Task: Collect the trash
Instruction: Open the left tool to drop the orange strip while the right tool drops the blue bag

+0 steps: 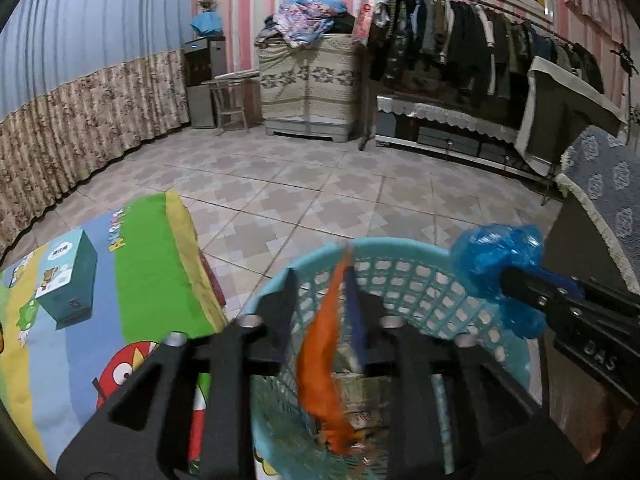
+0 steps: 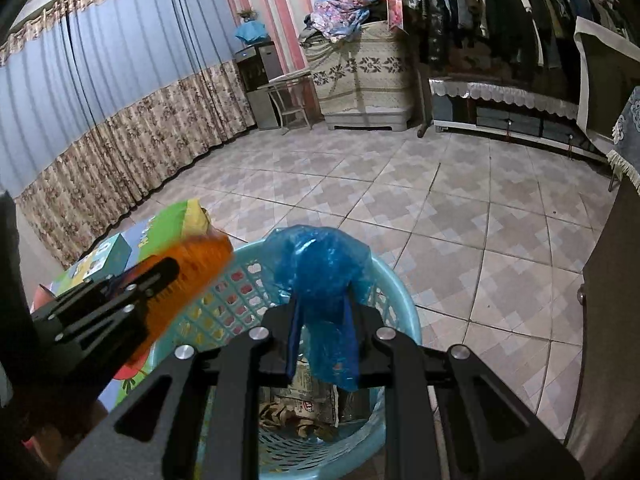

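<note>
A light blue plastic basket point(image 1: 404, 276) point(image 2: 248, 276) stands on the tiled floor with paper trash point(image 2: 296, 404) in its bottom. My left gripper point(image 1: 322, 280) is over the basket; an orange plastic wrapper point(image 1: 324, 360) point(image 2: 192, 276) hangs between its fingers, which stand a little apart around it. My right gripper point(image 2: 322, 308) is shut on a crumpled blue plastic bag point(image 2: 320, 276) point(image 1: 496, 256) and holds it above the basket's rim. Each gripper shows in the other's view.
A colourful cartoon mat point(image 1: 120, 300) lies left of the basket with a teal box point(image 1: 68, 276) on it. A dark cabinet point(image 2: 612, 320) stands to the right. Curtains, a covered cabinet point(image 1: 308, 84) and a clothes rack point(image 1: 480, 40) line the far walls.
</note>
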`<state>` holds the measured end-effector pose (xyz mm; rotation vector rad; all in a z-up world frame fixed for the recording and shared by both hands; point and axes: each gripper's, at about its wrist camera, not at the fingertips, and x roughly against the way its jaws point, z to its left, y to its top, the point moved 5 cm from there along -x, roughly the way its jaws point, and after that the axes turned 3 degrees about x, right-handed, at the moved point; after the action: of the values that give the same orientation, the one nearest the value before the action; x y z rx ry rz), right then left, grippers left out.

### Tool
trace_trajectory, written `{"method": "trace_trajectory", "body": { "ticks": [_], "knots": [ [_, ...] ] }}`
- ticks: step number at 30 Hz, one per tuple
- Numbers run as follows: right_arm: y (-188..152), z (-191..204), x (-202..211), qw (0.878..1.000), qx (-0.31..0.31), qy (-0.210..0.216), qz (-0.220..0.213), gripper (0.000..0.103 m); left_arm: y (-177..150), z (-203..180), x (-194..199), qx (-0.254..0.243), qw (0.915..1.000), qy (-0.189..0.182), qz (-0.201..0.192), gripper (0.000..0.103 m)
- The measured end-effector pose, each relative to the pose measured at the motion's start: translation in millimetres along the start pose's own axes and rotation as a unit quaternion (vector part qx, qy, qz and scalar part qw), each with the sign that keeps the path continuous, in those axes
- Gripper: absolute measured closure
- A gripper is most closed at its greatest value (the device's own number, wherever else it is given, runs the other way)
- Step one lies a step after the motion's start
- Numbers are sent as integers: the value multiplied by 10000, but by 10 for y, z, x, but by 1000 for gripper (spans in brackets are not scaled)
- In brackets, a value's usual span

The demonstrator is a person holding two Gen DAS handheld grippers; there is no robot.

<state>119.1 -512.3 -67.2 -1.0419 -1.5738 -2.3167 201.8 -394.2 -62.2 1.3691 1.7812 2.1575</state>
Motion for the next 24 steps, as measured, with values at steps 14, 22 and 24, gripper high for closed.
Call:
{"method": "trace_trajectory", "body": {
  "ticks": [14, 22, 24],
  "knots": [
    [-52, 371, -178, 9995, 279, 103, 113, 83, 92, 787, 513, 303, 9920, 1086, -569, 8],
    [-102, 591, -317, 9996, 249, 78, 118, 34, -59, 1109, 919, 379, 9875, 1372, -679, 6],
    [-105, 612, -316, 9996, 268, 34, 130, 29, -111, 1164, 1035, 397, 9864, 1436, -695, 6]
  ]
}}
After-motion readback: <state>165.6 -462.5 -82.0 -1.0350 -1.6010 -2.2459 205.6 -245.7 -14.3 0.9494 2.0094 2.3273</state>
